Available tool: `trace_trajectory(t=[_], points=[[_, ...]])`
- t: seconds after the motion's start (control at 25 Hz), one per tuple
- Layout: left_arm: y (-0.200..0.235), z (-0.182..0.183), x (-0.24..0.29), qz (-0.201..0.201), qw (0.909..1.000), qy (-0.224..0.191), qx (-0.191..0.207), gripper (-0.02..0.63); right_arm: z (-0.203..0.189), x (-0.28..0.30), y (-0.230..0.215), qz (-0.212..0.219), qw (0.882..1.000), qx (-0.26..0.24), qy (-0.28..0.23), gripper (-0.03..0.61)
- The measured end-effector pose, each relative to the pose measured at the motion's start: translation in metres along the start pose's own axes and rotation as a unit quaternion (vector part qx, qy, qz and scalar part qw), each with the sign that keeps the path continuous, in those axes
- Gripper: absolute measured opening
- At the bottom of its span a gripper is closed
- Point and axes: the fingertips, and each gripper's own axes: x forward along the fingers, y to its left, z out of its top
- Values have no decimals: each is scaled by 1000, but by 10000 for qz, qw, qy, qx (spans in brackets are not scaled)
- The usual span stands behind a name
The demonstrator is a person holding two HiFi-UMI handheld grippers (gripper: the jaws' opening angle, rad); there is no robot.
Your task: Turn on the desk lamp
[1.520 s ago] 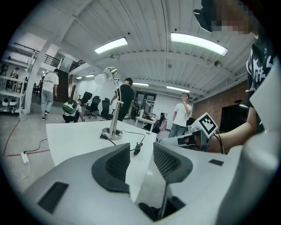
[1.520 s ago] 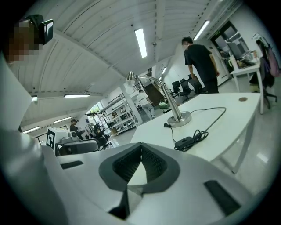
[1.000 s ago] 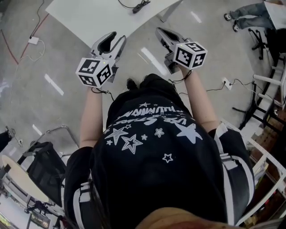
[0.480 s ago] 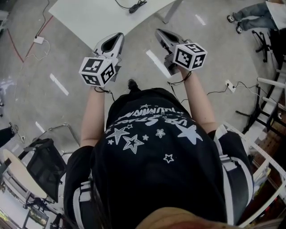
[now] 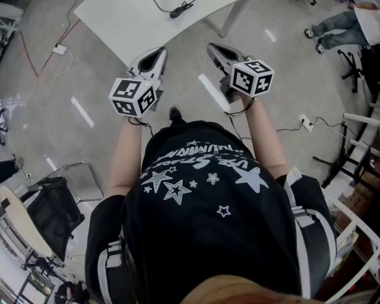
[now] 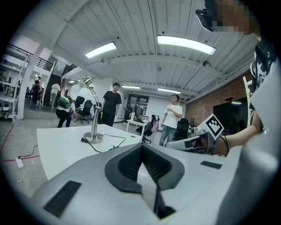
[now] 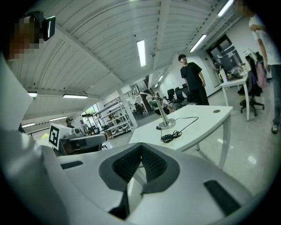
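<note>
The desk lamp stands on a white table [image 6: 61, 147] ahead of me, with a round metal base [image 6: 93, 138], a thin pole and a head [image 6: 85, 81] at the top. The right gripper view shows the same lamp base [image 7: 167, 124] and its black cable with an inline switch [image 7: 171, 137]. In the head view only the cable end [image 5: 178, 9] shows on the table [image 5: 130, 24]. My left gripper [image 5: 159, 52] and my right gripper [image 5: 212, 46] are held side by side in the air, short of the table. Both are shut with nothing in them.
Several people stand beyond the table, one in black [image 6: 110, 103] and one in white [image 6: 172, 116]. A dark office chair [image 5: 53, 214] stands at my left. Cables and a white power adapter [image 5: 59, 50] lie on the grey floor. White shelving [image 5: 356, 225] is at my right.
The left gripper's jaws have closed from wide open to shut, holding nothing. Both grippers have shifted slightly against the floor and table.
</note>
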Motion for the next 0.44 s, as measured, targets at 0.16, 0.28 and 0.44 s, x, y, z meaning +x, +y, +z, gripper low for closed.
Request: trace_trajectory(t=[0.16,0.28,0.44], points=[[-4,6,-8,123,9999,-90,73,9,-1,-13,6,36,10000,-82,-5,5],[-12,10,-12,164,9997,-158,62,9,-3,-27,5,24,9999,-132,13,5],[-33,7,-15,151,9996,-136,190,9,-10,-46,5,-11,9999,-153,50,5]])
